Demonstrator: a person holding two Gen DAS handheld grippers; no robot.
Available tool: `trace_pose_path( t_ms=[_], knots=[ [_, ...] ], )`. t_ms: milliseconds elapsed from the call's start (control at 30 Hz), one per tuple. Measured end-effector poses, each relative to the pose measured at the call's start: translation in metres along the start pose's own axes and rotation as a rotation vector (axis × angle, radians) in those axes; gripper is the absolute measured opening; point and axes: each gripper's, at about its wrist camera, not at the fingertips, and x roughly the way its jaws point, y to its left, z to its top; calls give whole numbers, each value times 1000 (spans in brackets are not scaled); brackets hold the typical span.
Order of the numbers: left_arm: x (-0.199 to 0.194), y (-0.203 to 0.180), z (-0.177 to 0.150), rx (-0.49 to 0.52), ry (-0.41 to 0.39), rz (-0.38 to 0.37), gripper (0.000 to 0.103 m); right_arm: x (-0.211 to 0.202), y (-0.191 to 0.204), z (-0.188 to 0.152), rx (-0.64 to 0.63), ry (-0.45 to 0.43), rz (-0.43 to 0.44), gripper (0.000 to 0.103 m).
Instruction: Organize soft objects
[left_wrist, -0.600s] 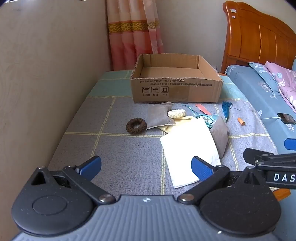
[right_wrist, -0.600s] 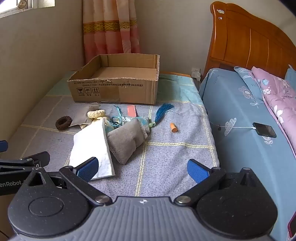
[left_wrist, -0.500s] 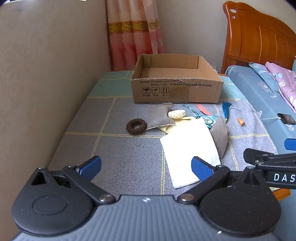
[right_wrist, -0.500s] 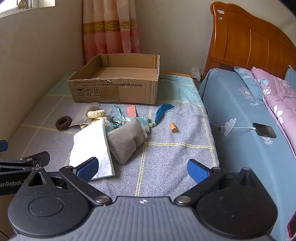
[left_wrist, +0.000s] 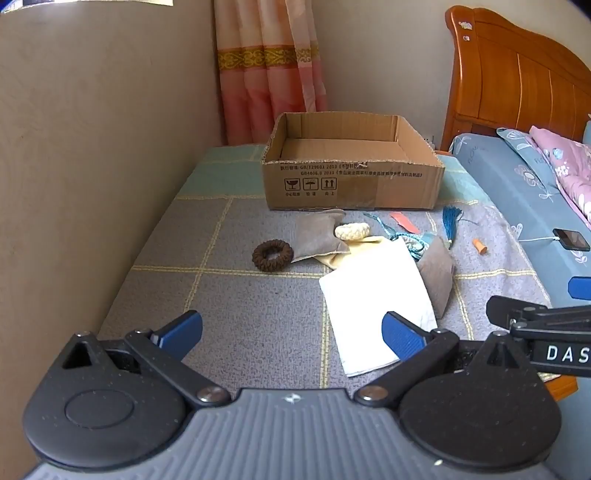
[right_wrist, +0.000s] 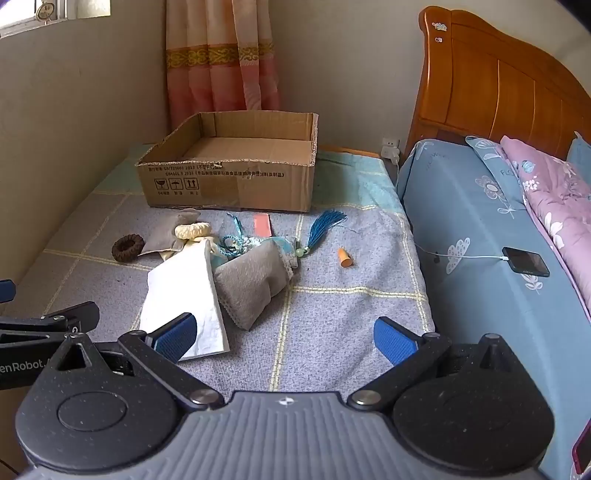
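An open, empty cardboard box (left_wrist: 351, 184) (right_wrist: 229, 184) stands at the far end of the grey checked cover. In front of it lie a brown scrunchie (left_wrist: 272, 254) (right_wrist: 128, 248), a grey pouch (left_wrist: 317, 236), a cream knitted band (left_wrist: 351, 231) (right_wrist: 192, 230), a white cloth (left_wrist: 376, 302) (right_wrist: 184, 295), a grey cushion (right_wrist: 255, 284) (left_wrist: 437, 273), a blue tassel (right_wrist: 321, 229) (left_wrist: 451, 221) and teal cords (right_wrist: 236, 243). My left gripper (left_wrist: 291, 332) is open and empty, near the white cloth's near edge. My right gripper (right_wrist: 284, 336) is open and empty, short of the cushion.
A small orange piece (right_wrist: 345, 257) and a red strip (right_wrist: 263, 224) lie near the tassel. A blue bed (right_wrist: 480, 229) with a phone (right_wrist: 524, 261) on a cable runs along the right. A wall (left_wrist: 92, 147) bounds the left; a curtain (right_wrist: 221, 62) hangs behind the box.
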Motion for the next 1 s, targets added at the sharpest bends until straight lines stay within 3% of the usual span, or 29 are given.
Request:
trace_pose_path(
  t_ms=[1000],
  knots=[
    [-3, -1, 1, -9, -4, -2, 102, -4, 0, 1, -9, -9, -13, 103]
  ],
)
